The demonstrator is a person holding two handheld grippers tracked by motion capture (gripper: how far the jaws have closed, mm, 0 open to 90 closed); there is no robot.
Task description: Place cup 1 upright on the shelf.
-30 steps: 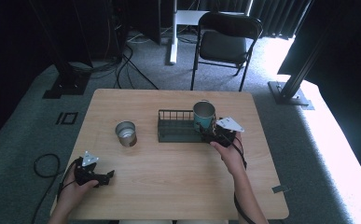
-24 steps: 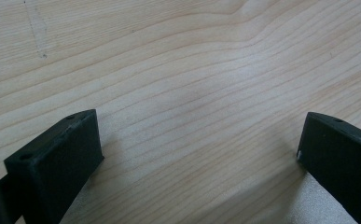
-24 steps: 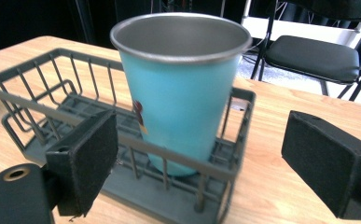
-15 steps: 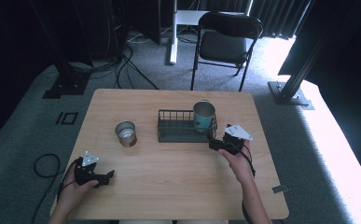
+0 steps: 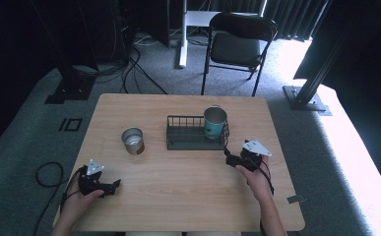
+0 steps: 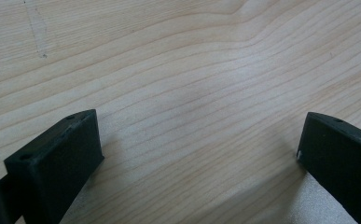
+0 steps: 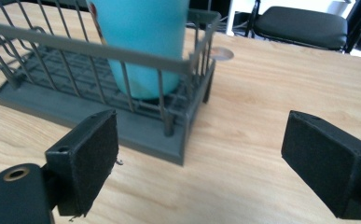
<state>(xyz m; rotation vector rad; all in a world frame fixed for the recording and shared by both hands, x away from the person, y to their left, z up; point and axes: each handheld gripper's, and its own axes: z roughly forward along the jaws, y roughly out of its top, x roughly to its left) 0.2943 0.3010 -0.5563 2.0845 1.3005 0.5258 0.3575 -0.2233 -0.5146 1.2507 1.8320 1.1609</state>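
We see both tools gaping, empty | right tool (image 5: 230, 158) beside rack (image 5: 185, 139) | risk: we clip rack, toppling teal cup (image 5: 214, 122)

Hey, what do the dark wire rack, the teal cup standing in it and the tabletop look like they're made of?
Dark wire rack: looks like matte grey coated metal, thin rods on a solid base. Teal cup: smooth teal wall with a silvery rim, probably painted metal. Tabletop: pale wood or wood-look laminate, grain lines visible.

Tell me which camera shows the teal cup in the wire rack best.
The high view: the whole teal metal cup stands upright at the right end of the dark wire rack. The right gripper view gives a closer look at its lower body behind the bars, rim cropped. The left gripper view faces bare tabletop.
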